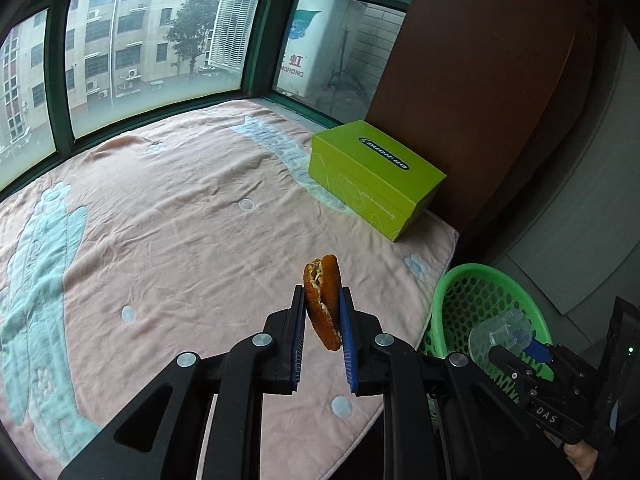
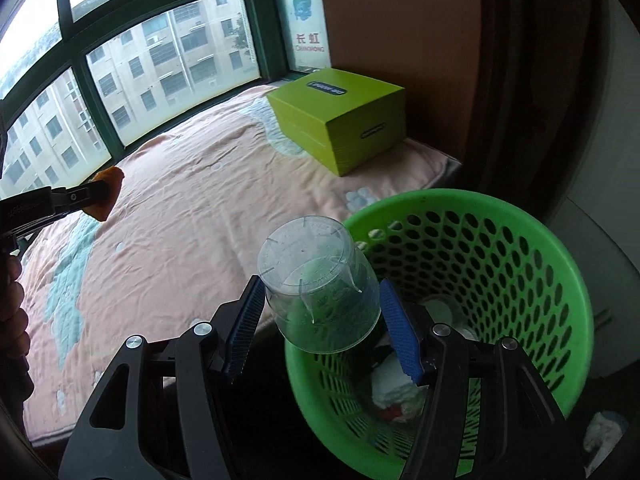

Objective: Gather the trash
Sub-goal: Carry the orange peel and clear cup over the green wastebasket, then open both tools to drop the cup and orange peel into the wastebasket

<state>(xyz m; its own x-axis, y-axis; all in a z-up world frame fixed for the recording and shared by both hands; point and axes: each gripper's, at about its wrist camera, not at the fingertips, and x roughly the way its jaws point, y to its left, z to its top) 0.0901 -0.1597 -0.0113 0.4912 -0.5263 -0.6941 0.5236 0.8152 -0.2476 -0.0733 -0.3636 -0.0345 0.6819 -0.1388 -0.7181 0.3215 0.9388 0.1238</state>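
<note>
A big bed with a pink blanket fills most of the room, under the windows. A lime green box sits on its far corner by the wall. Beside the bed, down on the floor, stands a green basket full of holes, with some white and red trash already at its bottom.

Both hands are carrying trash to that basket. The right tongs are clamped on a clear plastic cup, which hangs at the basket's near rim, partly over the opening. The left tongs are squeezed tight on a brown bread bun, up in the air above the edge of the bed, not yet at the basket.

Next, I think the cup should go a bit more over the middle of the basket, then the right tongs let go. After that the bun must come across and drop in too.
</note>
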